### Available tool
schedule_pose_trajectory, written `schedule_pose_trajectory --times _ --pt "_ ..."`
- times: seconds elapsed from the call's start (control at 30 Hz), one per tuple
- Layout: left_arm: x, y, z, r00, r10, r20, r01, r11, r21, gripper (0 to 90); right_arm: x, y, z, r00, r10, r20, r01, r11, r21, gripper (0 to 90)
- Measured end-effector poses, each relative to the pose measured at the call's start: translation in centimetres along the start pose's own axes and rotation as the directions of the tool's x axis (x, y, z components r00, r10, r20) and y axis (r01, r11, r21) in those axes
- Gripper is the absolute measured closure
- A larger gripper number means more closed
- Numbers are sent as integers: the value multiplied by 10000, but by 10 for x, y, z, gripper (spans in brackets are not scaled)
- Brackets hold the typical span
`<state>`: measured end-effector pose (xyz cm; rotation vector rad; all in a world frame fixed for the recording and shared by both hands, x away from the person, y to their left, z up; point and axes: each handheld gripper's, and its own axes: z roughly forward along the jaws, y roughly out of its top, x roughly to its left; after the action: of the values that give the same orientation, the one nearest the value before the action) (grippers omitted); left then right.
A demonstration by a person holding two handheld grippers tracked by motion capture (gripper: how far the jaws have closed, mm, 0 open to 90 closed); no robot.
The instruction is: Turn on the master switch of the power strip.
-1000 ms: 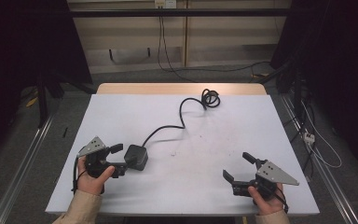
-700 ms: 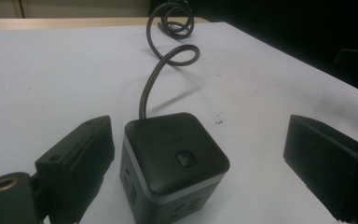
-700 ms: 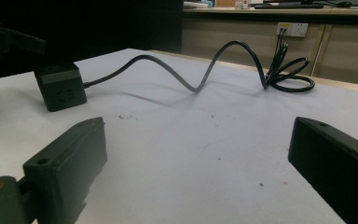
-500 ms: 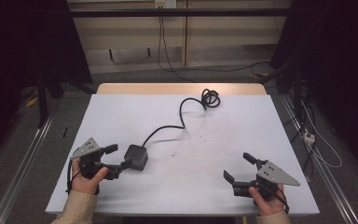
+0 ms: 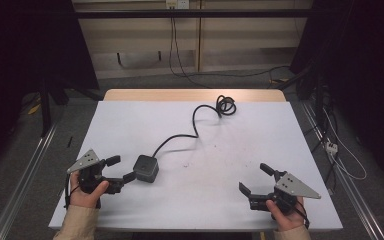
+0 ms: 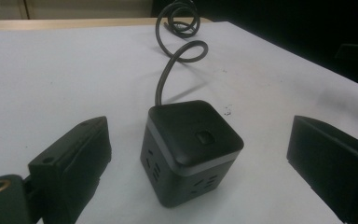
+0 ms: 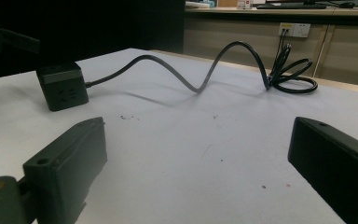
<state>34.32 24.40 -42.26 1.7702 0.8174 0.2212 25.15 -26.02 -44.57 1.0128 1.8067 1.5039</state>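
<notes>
On the table (image 5: pixel 130 120) the socket cube (image 5: pixel 146 168) sits just ahead of my left gripper (image 5: pixel 120 168) — its cable (image 5: pixel 195 125) runs back to a far-edge coil; my right gripper (image 5: pixel 254 181) sits well apart.

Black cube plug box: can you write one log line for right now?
left tongs: open, beside cube plug box, not gripping | right tongs: open, empty | cable: coiled at far edge

Power cube (image 5: pixel 146 168) black, thin grey band under top. Cord (image 5: pixel 195 125) dark grey-black. Table (image 5: pixel 130 120) white with small dark specks, tan wood strip at far edge. Left gripper (image 5: pixel 121 169) and right gripper (image 5: pixel 252 180) black, grey triangular plates. Sleeves (image 5: pixel 77 225) beige.
</notes>
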Motion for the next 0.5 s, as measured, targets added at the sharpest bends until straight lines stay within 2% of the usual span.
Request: schedule_pose_trajectory --times 0.2,0.5 --pt "3 -3 -3 10000 94 21 -94 10000 -26 55 0 0 0 10000 -8 4 8 10000 -14 39" --pt "9 -7 -7 10000 13 -98 -13 10000 -62 55 0 0 0 10000 -5 -12 5 10000 10 39"
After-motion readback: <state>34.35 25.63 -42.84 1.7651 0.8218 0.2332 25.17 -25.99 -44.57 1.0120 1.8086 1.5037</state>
